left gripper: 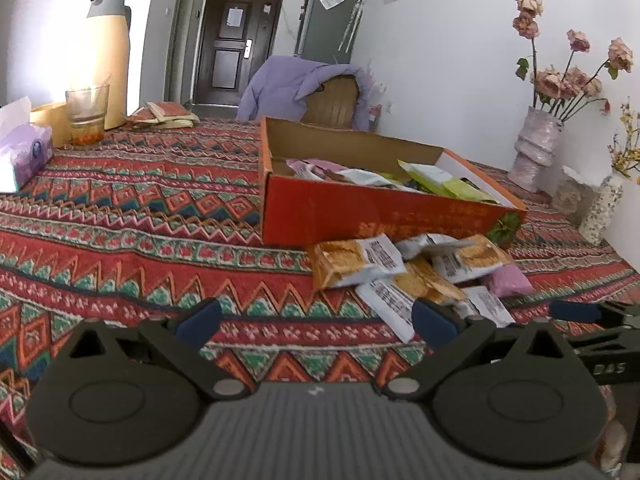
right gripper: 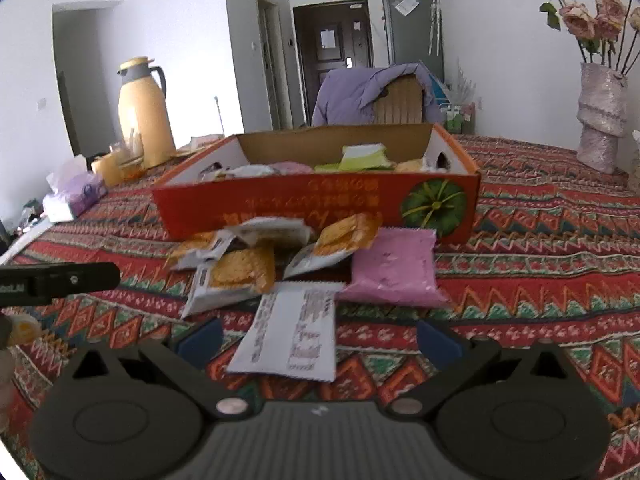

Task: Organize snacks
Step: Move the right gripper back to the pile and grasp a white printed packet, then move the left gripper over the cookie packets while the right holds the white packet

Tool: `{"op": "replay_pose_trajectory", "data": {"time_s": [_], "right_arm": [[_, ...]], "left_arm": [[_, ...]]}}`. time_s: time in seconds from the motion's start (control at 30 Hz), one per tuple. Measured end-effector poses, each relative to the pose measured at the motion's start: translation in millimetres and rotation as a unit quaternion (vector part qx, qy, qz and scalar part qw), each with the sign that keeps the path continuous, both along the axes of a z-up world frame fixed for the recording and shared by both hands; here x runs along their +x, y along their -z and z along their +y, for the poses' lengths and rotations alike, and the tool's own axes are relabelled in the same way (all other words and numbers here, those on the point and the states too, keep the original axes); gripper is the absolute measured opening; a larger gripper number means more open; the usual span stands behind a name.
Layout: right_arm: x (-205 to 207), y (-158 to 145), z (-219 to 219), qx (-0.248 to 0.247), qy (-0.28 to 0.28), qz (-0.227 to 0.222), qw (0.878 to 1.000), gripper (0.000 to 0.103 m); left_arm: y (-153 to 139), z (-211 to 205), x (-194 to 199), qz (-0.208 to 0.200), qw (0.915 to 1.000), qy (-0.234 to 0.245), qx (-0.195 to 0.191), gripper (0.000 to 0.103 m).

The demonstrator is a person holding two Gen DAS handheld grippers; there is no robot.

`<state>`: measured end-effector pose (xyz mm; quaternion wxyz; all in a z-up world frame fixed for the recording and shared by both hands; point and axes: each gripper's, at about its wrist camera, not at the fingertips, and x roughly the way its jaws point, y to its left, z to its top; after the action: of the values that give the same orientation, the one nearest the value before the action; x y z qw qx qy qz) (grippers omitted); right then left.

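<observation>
Snack packets (right gripper: pixel 288 268) lie heaped at centre frame on the table (right gripper: pixel 520 280), just before our spread, empty right tongs (right gripper: pixel 318 338); left tongs (left gripper: pixel 316 318) gape empty too. We risk pinching two overlapping wrappers. Behind, the red box's (right gripper: pixel 280 204) print reads upside-down, illegible.
</observation>
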<state>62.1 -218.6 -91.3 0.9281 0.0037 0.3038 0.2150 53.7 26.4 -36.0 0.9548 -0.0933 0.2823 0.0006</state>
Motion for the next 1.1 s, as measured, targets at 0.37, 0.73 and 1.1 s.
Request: {"op": "replay_pose_trajectory", "data": {"time_s": [0.37,0.73,1.1], "right_arm": [[23.2,6.2,35.6,-0.031,-0.001,0.023,0.999,0.063],[13.9,8.6,43.2,-0.062,0.000,-0.010,0.998,0.039],[-6.9,-16.3,10.2,-0.012,0.021,-0.067,0.997,0.039]], "left_arm": [[3.3,-2.2,-0.9,0.006,0.9999,0.009,-0.006,0.103],[4.1,-1.9,-2.8,0.009,0.9999,0.008,-0.007,0.103],[5.3,-9.7,4.5,0.024,0.9997,0.004,-0.007,0.103]]}}
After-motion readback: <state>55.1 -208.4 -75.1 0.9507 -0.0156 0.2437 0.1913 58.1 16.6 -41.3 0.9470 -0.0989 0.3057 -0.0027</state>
